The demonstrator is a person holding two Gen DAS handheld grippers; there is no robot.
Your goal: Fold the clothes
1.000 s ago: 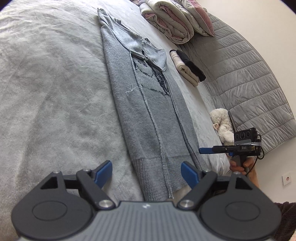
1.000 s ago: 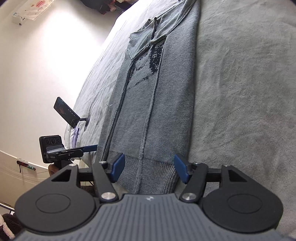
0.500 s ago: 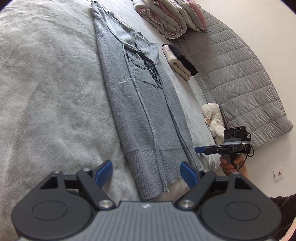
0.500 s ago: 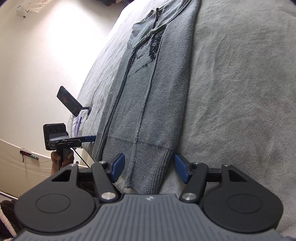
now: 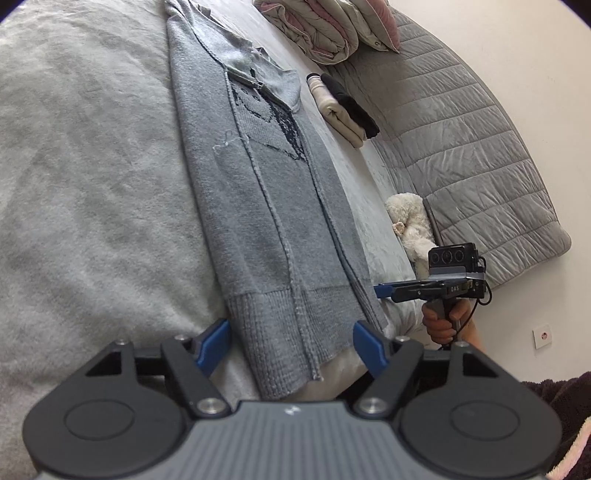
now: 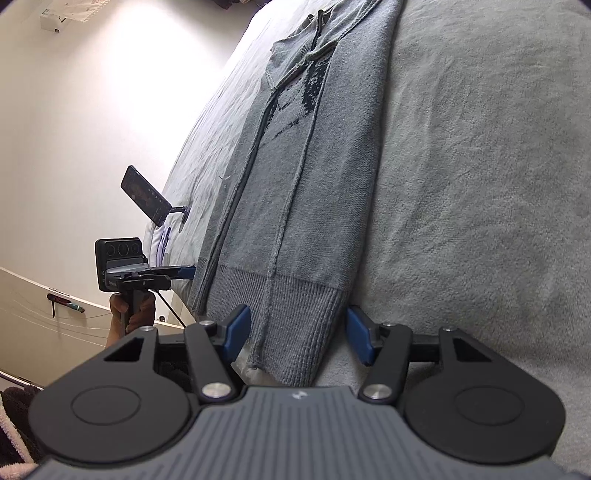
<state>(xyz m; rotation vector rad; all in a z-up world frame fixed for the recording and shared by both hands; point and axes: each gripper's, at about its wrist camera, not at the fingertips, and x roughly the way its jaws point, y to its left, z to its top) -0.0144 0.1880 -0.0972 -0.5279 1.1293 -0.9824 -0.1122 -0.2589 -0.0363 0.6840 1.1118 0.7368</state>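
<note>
Sweater (image 5: 266, 206): grey knit, folded lengthwise into a long narrow strip, lying flat on the bed (image 5: 92, 184) from the near edge towards the far end. Its ribbed hem (image 5: 291, 332) sits at the near edge, partly overhanging it. A dark knitted motif (image 5: 284, 125) shows on the far half, with a folded-over piece of the garment lying above it.

To the right of the sweater, a quilted grey headboard (image 5: 461, 155) runs along the wall. A rolled duvet (image 5: 317, 29) lies at the far right. Nearer, you have a small stack of folded clothes (image 5: 343, 107), cream and black, well apart from the sweater, and a white plush toy (image 5: 410, 221) at the bed's right edge.

Your left gripper (image 5: 291, 347) straddles the hem; its jaws are closing, the fabric between them, pads not yet pressing. Your right gripper (image 6: 299, 332) likewise brackets the hem's right corner, jaws closing, pads clear of the cloth.

A phone on a holder (image 6: 146, 195) stands at the bed's left edge.
</note>
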